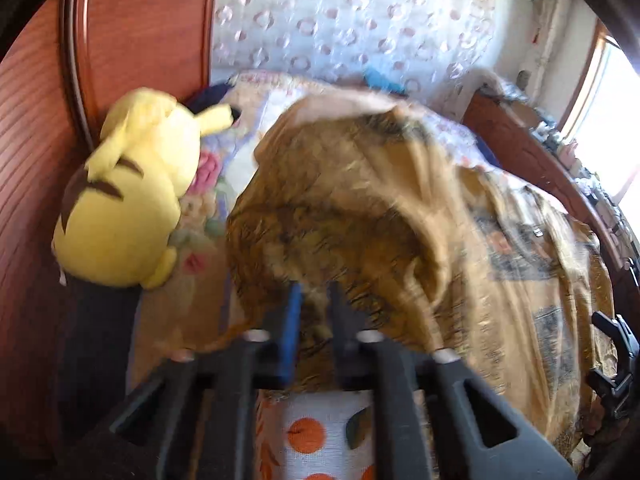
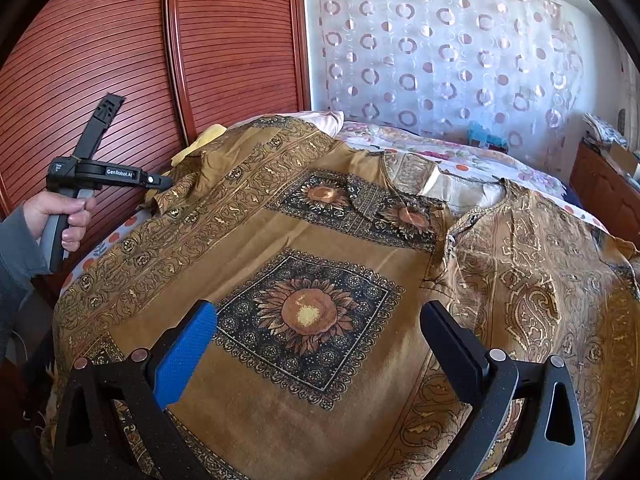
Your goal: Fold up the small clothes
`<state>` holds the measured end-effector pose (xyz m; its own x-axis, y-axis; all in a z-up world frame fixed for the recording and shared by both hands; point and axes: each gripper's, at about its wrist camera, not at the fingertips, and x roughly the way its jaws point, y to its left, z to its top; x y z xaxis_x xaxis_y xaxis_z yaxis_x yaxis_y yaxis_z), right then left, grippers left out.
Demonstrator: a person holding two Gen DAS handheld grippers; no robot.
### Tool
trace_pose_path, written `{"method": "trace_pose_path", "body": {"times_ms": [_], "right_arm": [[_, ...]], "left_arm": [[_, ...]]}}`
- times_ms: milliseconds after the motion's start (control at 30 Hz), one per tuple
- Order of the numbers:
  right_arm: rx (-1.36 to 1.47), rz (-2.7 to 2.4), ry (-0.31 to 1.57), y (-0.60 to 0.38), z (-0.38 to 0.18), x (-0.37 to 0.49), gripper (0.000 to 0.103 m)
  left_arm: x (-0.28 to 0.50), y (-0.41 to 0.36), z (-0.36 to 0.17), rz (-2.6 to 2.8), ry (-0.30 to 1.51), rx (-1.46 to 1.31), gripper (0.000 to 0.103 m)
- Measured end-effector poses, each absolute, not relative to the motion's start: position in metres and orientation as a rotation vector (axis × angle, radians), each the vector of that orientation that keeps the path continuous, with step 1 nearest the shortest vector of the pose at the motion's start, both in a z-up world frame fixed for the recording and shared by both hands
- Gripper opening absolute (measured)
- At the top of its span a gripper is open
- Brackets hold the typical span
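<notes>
The mustard-brown printed garment [image 2: 304,264] lies spread across the bed [image 2: 460,160], its sunflower panels face up, with a paler paisley part lying to its right; the left tongs [image 1: 314,300] are closed to a narrow gap with a bunch of that cloth pinched between them, and in the left wrist view the fabric billows up, blurred, over the bed beside a yellow plush toy [image 1: 128,200]; from the right wrist view the left tongs [image 2: 162,181] sit at the garment's far left corner, near the red slatted wardrobe [image 2: 140,48]; the right tongs [image 2: 320,332] stand wide apart above the near sunflower square, gripping nothing; this looks like the first fold, one side being lifted to carry inward; the next move likely calls for drawing that edge across toward the middle while the right tongs pin or catch the near hem; slack cloth could crumple.
</notes>
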<state>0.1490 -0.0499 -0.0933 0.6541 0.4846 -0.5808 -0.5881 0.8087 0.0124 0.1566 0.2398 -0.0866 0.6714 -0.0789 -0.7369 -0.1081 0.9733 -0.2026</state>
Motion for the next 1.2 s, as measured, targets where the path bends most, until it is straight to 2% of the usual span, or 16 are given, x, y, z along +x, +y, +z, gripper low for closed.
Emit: {"method": "trace_pose_path", "body": {"times_ms": [33,233,267,333,400,433,567,600,633,667,700,767,800,900,1200], "right_arm": [[-0.182,0.613,0.603,-0.050,-0.093,0.149,0.102],[-0.179,0.614,0.604,-0.050,-0.094,0.149,0.102],[-0.179,0.614,0.604,-0.050,-0.094,0.149,0.102],[-0.179,0.615,0.603,-0.050,-0.094,0.149,0.102],[-0.177,0.617,0.603,-0.050,-0.094,0.149,0.102],[-0.177,0.616,0.604,-0.050,-0.094,0.149,0.102],[-0.179,0.616,0.604,-0.050,-0.094,0.149,0.102],[-0.179,0.617,0.605,-0.050,-0.094,0.149,0.102],[-0.178,0.618,0.605,-0.050,-0.094,0.149,0.102],[-0.176,0.618,0.606,-0.051,-0.094,0.149,0.102],[-0.173,0.618,0.606,-0.051,-0.094,0.149,0.102],[-0.168,0.619,0.606,-0.052,-0.093,0.149,0.102],[-0.166,0.620,0.606,-0.052,-0.093,0.150,0.102],[-0.164,0.622,0.605,-0.052,-0.093,0.150,0.102],[-0.165,0.612,0.608,-0.055,-0.089,0.151,0.102]], "left_arm": [[0.157,0.237,-0.082,0.002,0.831,-0.235,0.004],[0.160,0.246,-0.064,0.096,0.772,-0.186,0.006],[0.162,0.252,-0.067,0.099,0.781,-0.201,0.012],[0.167,0.267,-0.079,0.038,0.822,-0.290,0.060],[0.171,0.274,-0.091,0.023,0.859,-0.346,0.075],[0.175,0.279,-0.102,0.044,0.903,-0.372,0.075],[0.187,0.288,-0.129,-0.034,0.965,-0.524,0.075],[0.189,0.290,-0.134,-0.048,0.974,-0.576,0.072],[0.189,0.289,-0.135,-0.051,0.967,-0.595,0.058],[0.188,0.288,-0.133,-0.057,0.950,-0.595,0.048],[0.187,0.285,-0.130,-0.060,0.936,-0.587,0.039],[0.181,0.279,-0.121,-0.009,0.913,-0.518,0.027],[0.179,0.278,-0.116,0.014,0.900,-0.488,0.014],[0.168,0.271,-0.095,0.065,0.832,-0.385,0.008],[0.156,0.175,-0.023,-0.074,0.698,-0.084,0.007]]}}
